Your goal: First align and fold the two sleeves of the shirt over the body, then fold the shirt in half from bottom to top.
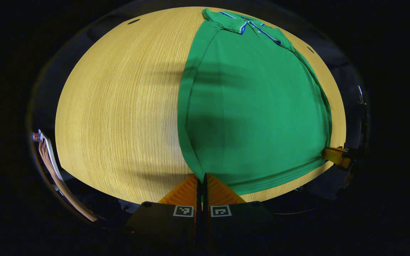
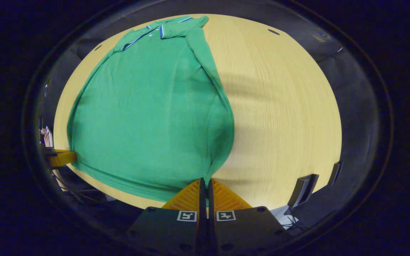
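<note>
Left gripper view: left tongs (image 1: 202, 176) at 6 o'clock, clenched on the green shirt (image 1: 255, 106) at its bottom hem corner. Right tongs (image 2: 205, 182) likewise pinch the opposite hem corner. Shirt lies flat on the table (image 1: 119, 106), collar (image 1: 242, 25) up at 12, sleeves apparently tucked over the body. Both corners gripped, prob. so the hem lifts evenly for the bottom-to-top fold.

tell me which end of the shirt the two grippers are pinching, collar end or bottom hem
The bottom hem of the green polo shirt. The left gripper and the right gripper each clamp a hem corner at the near table edge; the striped collar lies untouched at the far side.
</note>
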